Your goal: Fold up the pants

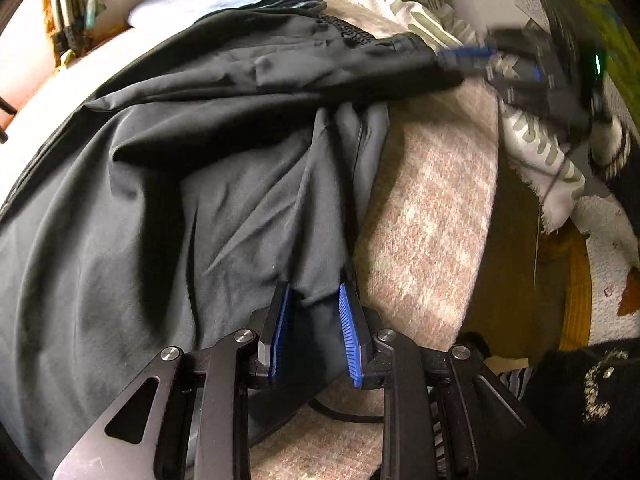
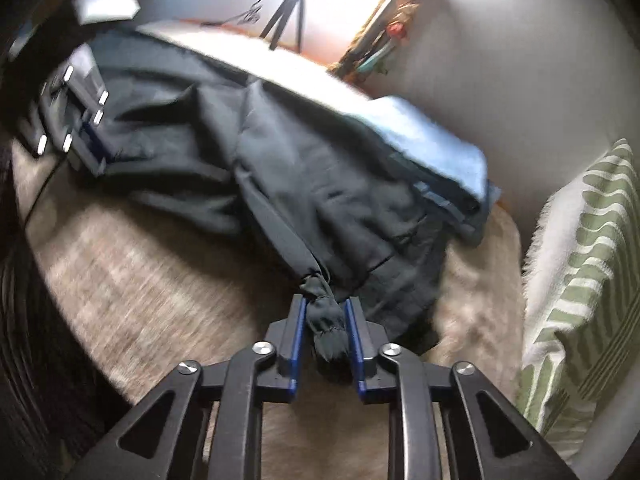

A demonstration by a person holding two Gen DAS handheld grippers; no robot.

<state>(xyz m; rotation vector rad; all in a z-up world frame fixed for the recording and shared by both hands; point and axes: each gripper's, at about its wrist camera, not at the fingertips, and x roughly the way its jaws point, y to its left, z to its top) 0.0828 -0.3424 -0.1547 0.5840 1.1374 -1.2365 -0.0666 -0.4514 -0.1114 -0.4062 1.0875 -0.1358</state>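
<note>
Pants (image 1: 168, 184), dark grey-black, lie rumpled across a round cushioned seat covered in a beige-grey fuzzy fabric (image 1: 432, 216); I cannot tell what kind of seat it is, so I name it by its cover only. In my left wrist view the garment spreads from the seat's far edge down to the near edge, with deep creases and a ribbed waistband showing near the far edge. My left gripper (image 1: 314, 300) is clamped on a fold of the pants at the near edge, the cloth pinched between the blue pads (image 1: 348, 320) and hanging below them. My right gripper (image 2: 326, 312) is clamped on a bunched, twisted end of the same pants, the cloth squeezed into a tight roll between its pads; in the left wrist view this gripper (image 1: 468, 56) appears blurred at the seat's far right edge, holding the pulled-out corner of the garment. In the right wrist view, the left gripper (image 2: 86, 148) shows at the seat's far left edge, closed on the fabric there. A light blue folded cloth (image 2: 432, 144) lies at the far edge of the seat, touching the pants and partly under them. A white cushion with green stripes (image 2: 592, 248) stands just beside the seat's right edge. The right wrist view is motion-blurred, so finer seam detail is not readable.
</note>
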